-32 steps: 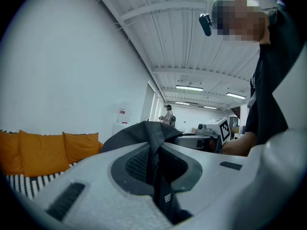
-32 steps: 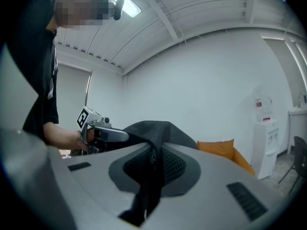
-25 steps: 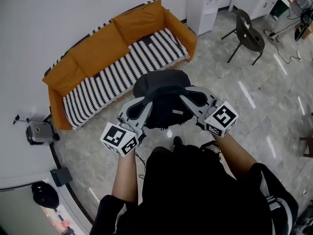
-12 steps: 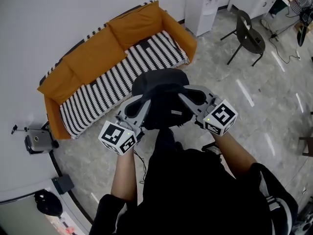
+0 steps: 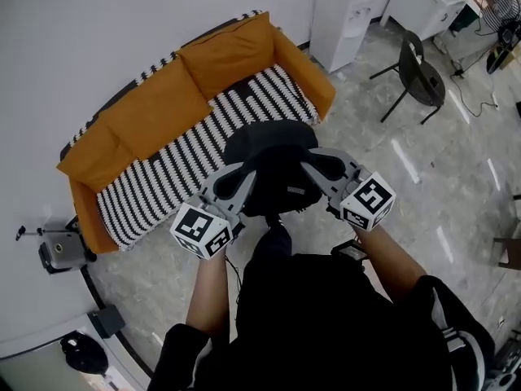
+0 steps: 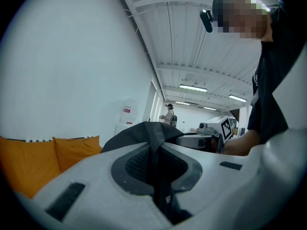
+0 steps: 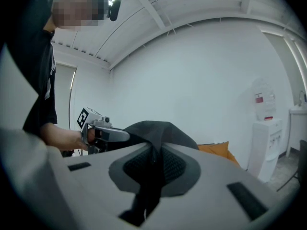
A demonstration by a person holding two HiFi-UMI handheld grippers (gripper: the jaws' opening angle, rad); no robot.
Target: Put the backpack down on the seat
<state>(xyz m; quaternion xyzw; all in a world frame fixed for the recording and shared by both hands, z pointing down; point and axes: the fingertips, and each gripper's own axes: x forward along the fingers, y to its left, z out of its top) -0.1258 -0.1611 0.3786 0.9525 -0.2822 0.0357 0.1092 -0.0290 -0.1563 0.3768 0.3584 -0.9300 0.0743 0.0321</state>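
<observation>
**Head view.** The black backpack (image 5: 273, 157) hangs in the air between the two grippers, above the stone-pattern floor (image 5: 391, 169). It is not on the seat. In this view it overlaps the front edge of the orange sofa (image 5: 146, 108), toward the sofa's right end. Its rounded upper part faces the sofa and its lower part faces the person. It is seen from above, so its long axis cannot be judged here. The left gripper (image 5: 242, 179) grips the backpack's left side and the right gripper (image 5: 313, 168) grips its right side. The sofa stands against the white wall (image 5: 98, 31) and runs diagonally across the view. A black-and-white striped seat cover (image 5: 187, 161) lies on its seat. A white water dispenser (image 5: 348, 15) stands beyond the sofa's right arm, and a dark chair (image 5: 423, 70) stands further right. A small grey device (image 5: 57, 251) sits on the floor by the sofa's left end.

**Left gripper view.** The jaws are clamped on a dark strap or fold of the backpack, which rises from between them. The orange cushions lie to the left, and the right gripper is on the far side of the fabric. A person (image 6: 169, 114) stands far off in the room.

**Right gripper view.** The jaws are clamped on black backpack fabric, which drapes over them. The left gripper is beyond the fabric on the left. An orange sofa corner and the water dispenser are on the right.
</observation>
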